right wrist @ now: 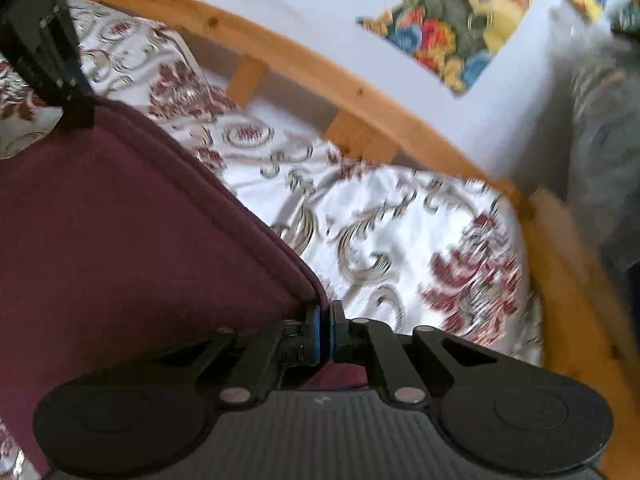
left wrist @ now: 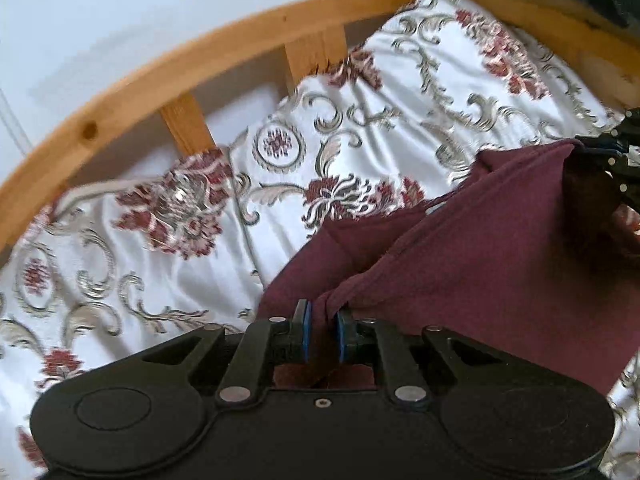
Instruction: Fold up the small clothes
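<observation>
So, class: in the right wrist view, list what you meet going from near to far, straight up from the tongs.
Right tongs shut on the maroon garment → patterned bedspread → wooden bed rail → white wall.

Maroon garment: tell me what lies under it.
Under the maroon garment, pinched by the left gripper and right gripper, lies the floral bedspread. What the cloth itself covers is hidden.

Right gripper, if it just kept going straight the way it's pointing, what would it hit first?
Probably the floral bedspread just past the maroon garment clamped in the right gripper; the wooden bed rail lies beyond. Depth is unclear.
</observation>
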`<action>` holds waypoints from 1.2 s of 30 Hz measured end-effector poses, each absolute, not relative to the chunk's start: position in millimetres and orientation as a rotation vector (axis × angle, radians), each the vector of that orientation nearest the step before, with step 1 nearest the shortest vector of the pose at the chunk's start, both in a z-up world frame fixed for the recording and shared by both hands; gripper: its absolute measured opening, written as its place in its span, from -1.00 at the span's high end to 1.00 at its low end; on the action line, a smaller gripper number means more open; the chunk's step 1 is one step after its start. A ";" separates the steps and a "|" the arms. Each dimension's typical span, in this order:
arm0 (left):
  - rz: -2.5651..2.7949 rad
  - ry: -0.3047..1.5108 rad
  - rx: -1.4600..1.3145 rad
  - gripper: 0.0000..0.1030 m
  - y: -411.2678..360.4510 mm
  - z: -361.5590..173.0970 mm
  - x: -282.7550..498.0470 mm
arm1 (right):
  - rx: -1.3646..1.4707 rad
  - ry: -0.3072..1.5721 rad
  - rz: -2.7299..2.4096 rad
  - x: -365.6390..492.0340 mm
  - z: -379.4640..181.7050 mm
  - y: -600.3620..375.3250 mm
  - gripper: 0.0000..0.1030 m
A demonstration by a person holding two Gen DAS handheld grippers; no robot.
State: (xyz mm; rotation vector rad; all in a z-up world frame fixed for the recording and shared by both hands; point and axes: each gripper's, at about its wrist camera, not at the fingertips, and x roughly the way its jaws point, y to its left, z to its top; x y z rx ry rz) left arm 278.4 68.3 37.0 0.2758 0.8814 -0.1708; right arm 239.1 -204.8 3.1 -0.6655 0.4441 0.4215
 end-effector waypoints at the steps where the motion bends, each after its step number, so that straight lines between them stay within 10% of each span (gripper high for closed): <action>1: -0.170 0.886 0.257 0.73 69.9 30.3 283.6 | -0.662 0.458 0.421 243.2 -1.6 -204.0 0.89; 8: -0.153 0.927 0.138 0.55 77.9 5.9 300.2 | -0.633 0.520 0.427 263.5 -18.1 -202.3 0.86; 14: -0.122 0.894 -0.018 -0.44 96.5 13.0 291.6 | -0.491 0.557 0.427 266.3 -7.2 -224.0 0.17; 18: -0.084 0.834 -0.090 -0.65 113.8 23.4 275.0 | -0.354 0.539 0.400 252.7 2.2 -245.3 -0.59; 24: -0.059 0.823 -0.092 -0.67 118.1 18.8 246.3 | -0.291 0.506 0.423 208.4 -3.3 -252.6 -0.76; 32: 0.026 0.831 -0.040 -0.67 106.4 -6.1 217.1 | -0.507 0.488 0.477 177.5 -48.4 -215.9 -0.38; 36: 0.058 0.835 -0.079 -0.67 108.0 -14.9 206.8 | -0.549 0.496 0.453 184.3 -58.0 -205.9 0.87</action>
